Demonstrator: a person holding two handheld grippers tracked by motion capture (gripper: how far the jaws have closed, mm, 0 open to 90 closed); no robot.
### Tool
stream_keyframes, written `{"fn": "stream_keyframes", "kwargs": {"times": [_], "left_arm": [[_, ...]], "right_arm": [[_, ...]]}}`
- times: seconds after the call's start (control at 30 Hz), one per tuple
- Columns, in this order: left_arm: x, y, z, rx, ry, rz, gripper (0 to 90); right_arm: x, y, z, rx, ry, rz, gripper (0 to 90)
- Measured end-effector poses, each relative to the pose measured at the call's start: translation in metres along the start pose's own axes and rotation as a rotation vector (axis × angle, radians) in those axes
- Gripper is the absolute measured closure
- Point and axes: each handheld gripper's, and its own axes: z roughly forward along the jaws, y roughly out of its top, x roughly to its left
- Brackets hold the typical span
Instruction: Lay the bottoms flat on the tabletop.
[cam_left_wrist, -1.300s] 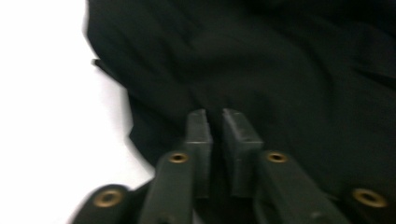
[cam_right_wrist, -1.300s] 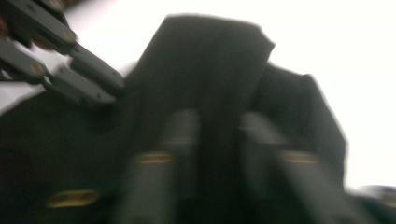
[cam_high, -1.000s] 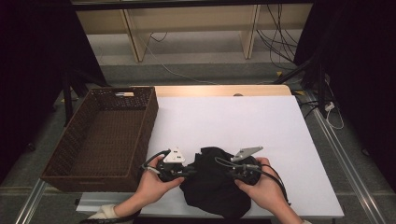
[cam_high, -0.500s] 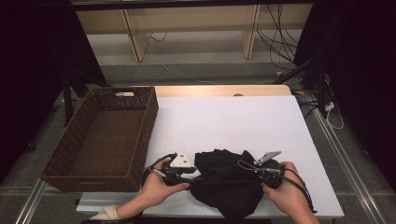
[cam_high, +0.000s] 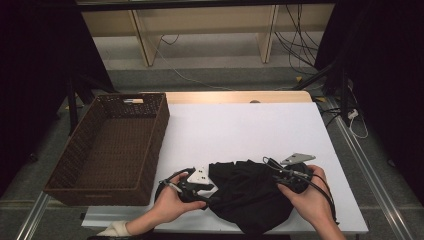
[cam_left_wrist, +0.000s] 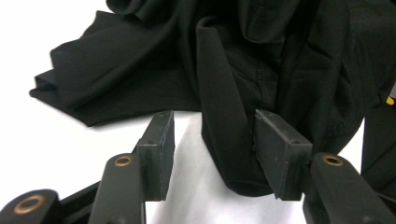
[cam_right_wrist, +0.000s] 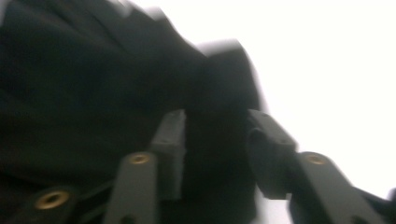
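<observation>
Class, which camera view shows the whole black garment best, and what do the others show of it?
The high view: the black garment lies crumpled on the white table between both grippers, its outline complete. The left gripper view shows sharp folds and stitching up close; the right gripper view shows a blurred dark mass.

A black garment (cam_high: 250, 192) of soft, matte fabric lies crumpled on the white tabletop in the lower middle of the high view, spread a little wider than it is deep, its lower edge close to the table's near edge. In the left gripper view (cam_left_wrist: 261, 70) it fills the upper half of the frame in loose folds, with a stitched seam showing near the centre; one rounded fold hangs down toward the bottom centre. In the right gripper view (cam_right_wrist: 93, 93) it is a blurred dark mass at the left.
</observation>
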Motion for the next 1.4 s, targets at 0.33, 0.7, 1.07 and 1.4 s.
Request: {"fn": "stream_keyframes", "kwargs": {"times": [0.33,0.7,1.07,1.4], "left_arm": [[-0.015,0.009,0.0,0.041,-0.057,0.041,86.7],[-0.012,0.016,-0.016,-0.029,-0.033,0.01,88.2],[0.005,0.012,-0.027,-0.021,0.064,-0.027,88.2],[0.013,0.009,-0.031,-0.027,0.096,-0.055,85.5]], "right_arm": [[0.028,0.013,0.04,0.086,0.146,-0.099,67.8],[0.002,0.011,0.027,0.131,0.047,0.001,87.1],[-0.038,-0.007,0.039,0.104,0.017,0.182,65.8],[0.006,0.015,0.018,0.039,0.324,0.111,87.7]]}}
